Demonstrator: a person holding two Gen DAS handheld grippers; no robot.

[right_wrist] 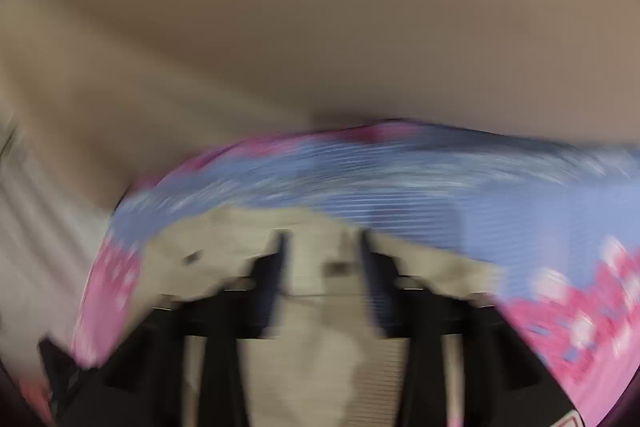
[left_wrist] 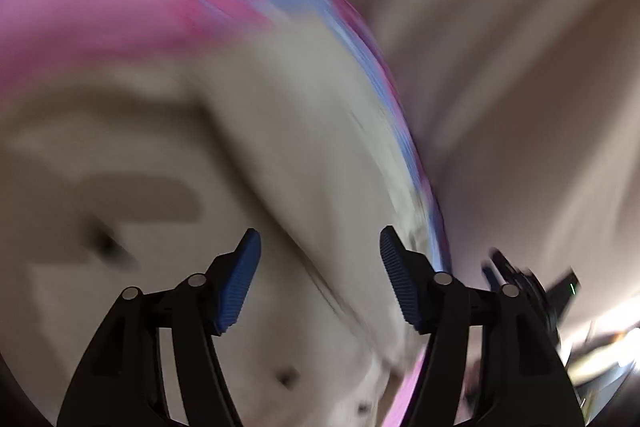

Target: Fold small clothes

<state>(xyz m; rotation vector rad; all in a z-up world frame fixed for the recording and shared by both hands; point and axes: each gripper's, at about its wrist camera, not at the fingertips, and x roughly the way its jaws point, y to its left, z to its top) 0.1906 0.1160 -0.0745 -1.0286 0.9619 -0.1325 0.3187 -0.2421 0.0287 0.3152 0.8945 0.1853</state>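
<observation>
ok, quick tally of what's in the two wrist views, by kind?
Grippers: 2, the left gripper and the right gripper, both open with nothing between the pads
Cream garment: 1, with small dark spots
Pink-and-blue patterned cloth: 1, under the garment
Total: 4
Both views are motion-blurred, so smaller items can't be ruled out.
</observation>
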